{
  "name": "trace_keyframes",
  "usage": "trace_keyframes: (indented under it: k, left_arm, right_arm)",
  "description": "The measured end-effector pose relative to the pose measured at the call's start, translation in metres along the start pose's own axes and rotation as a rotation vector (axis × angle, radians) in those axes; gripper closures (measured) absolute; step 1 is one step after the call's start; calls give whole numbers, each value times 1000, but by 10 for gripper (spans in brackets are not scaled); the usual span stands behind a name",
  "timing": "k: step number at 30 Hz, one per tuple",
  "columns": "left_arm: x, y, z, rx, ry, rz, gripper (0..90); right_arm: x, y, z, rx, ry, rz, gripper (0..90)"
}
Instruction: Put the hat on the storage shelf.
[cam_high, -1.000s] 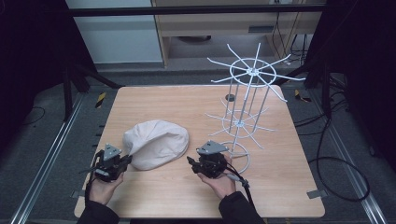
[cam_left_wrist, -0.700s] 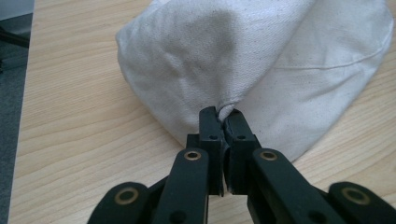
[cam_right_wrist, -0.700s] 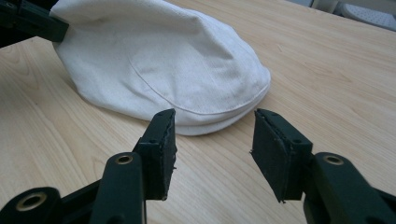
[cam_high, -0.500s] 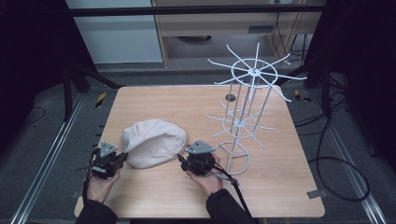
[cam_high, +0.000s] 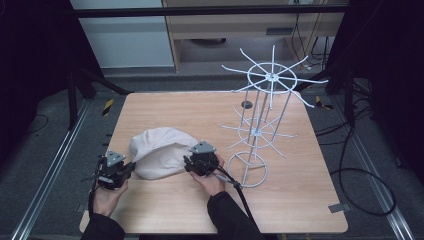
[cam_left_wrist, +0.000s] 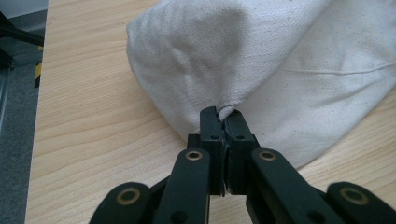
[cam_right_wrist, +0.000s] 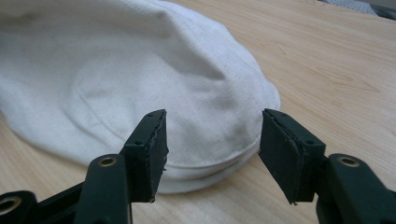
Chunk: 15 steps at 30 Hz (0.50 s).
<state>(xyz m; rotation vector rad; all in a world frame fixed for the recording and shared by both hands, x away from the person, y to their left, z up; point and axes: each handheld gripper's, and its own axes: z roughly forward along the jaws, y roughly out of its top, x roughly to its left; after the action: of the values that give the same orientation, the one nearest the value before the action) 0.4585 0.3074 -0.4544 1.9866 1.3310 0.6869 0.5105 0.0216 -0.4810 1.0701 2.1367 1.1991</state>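
Near the table's (cam_high: 300, 210) front-left corner lies our white cloth cap (cam_high: 159, 151), its left end pinched in our left gripper's (cam_left_wrist: 223, 117) closed jaws, its brim edge straight ahead between our right gripper's (cam_right_wrist: 212, 140) wide-open, empty jaws.

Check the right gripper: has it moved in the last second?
Yes. In the high view the right gripper has slid left, away from the wire rack's ring base, up to the white cap's edge, jaws open.
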Motion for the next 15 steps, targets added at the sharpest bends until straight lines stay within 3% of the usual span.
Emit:
trace_keyframes:
  k: [8, 15]
  left_arm:
    - [0, 0, 1, 2, -1, 4, 885]
    - [0, 1, 3, 8, -7, 10, 886]
  right_arm:
    - [-5, 4, 12, 29, 5, 6, 435]
    - [-5, 3, 18, 78, -38, -10, 547]
